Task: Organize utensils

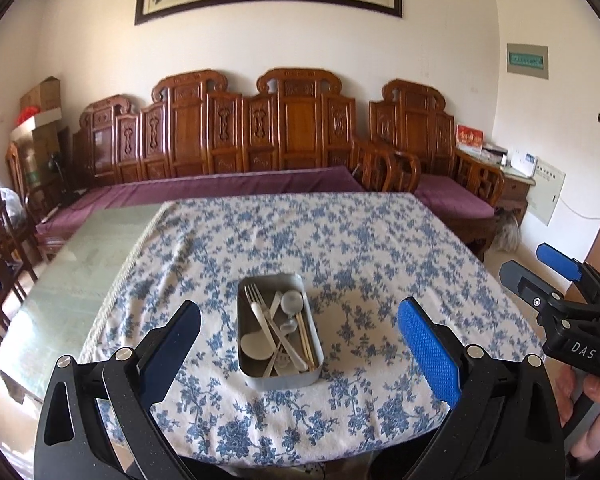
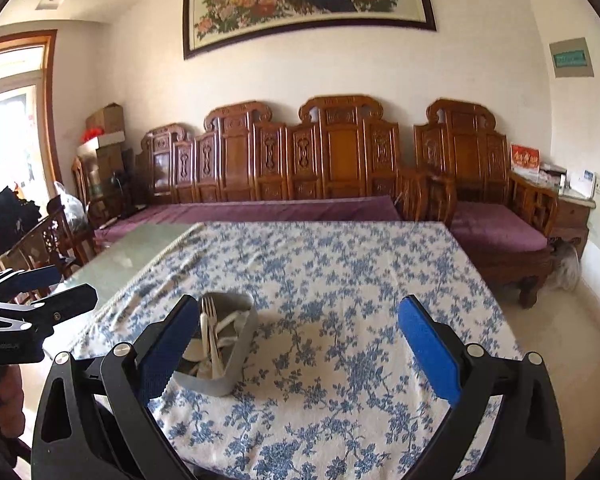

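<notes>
Desk point(image 1: 380, 240) covered with a blue-and-white floral cloth; bare greenish glass top point(image 1: 80, 256) showing at 9 o'clock of the cloth.

Metal tin point(image 1: 281, 379), rectangular, open-topped, sits on the cloth near the front edge. In the left wrist view it lies between the two fingers of the left hand-held gripper point(image 1: 298, 354), not touched by either. Contents, all loose and overlapping: a metal fork point(image 1: 256, 296) with tines toward 12 o'clock, white plastic spoons point(image 1: 256, 346), a small round white piece point(image 1: 292, 301), wooden chopsticks point(image 1: 306, 336) along the tin's 3 o'clock wall.

Left hand-held gripper: fingers spread wide, nothing between them.

Right hand-held gripper point(image 2: 298, 354): likewise spread wide, holding nothing. In its own view the tin point(image 2: 236, 372) sits at 9 o'clock, partly hidden behind the left finger point(image 2: 164, 352); whether they touch cannot be told. Fork point(image 2: 209, 312) stands out above the rim.

Right hand-held gripper point(image 1: 572, 280) also shows at 3 o'clock in the left view, off the desk's edge, a hand point(image 1: 596, 404) on its handle.

Carved wooden bench point(image 1: 236, 136) with purple cushions at 12 o'clock, against the wall.
</notes>
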